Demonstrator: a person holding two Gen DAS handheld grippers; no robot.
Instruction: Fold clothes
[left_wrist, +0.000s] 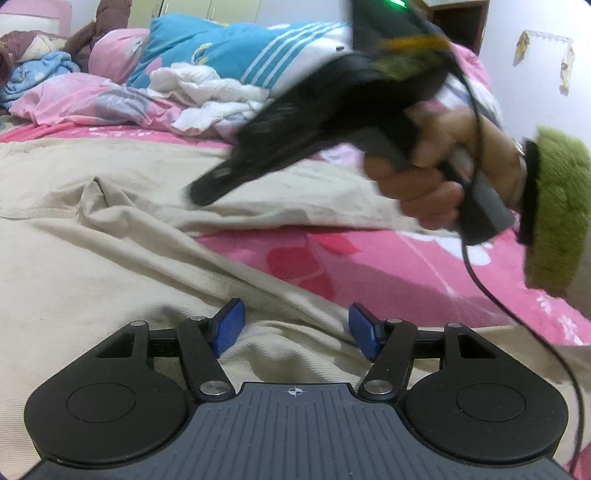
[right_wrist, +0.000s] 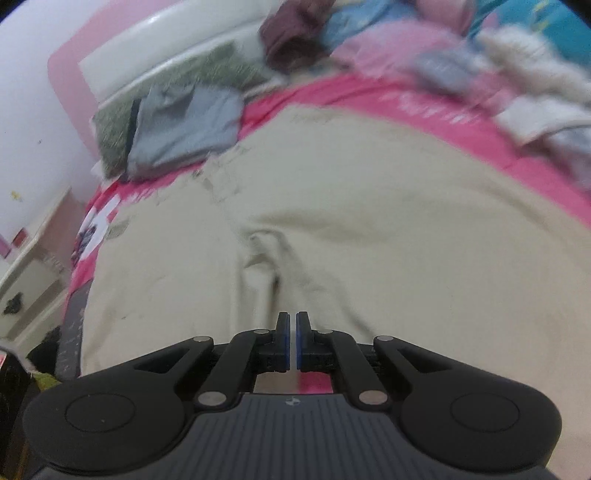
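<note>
Left gripper hangs half-spread over beige trousers on the pink bed sheet, nothing pinched; right gripper, pads pressed together and apparently empty, should reopen, bite one hem edge, and fold with cloth taut.

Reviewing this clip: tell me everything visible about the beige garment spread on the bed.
The beige garment looks like cotton trousers: plain woven cloth with stitched seams and a puckered join where two broad panels meet. It lies spread across the pink bedsheet, mostly flat but creased, one edge folded over in a long diagonal ridge in the left wrist view. The left claw stands open just above it, gripping nothing. The right claw is shut; whether it pinches any cloth is unclear. A folded grey garment lies beyond it.
</note>
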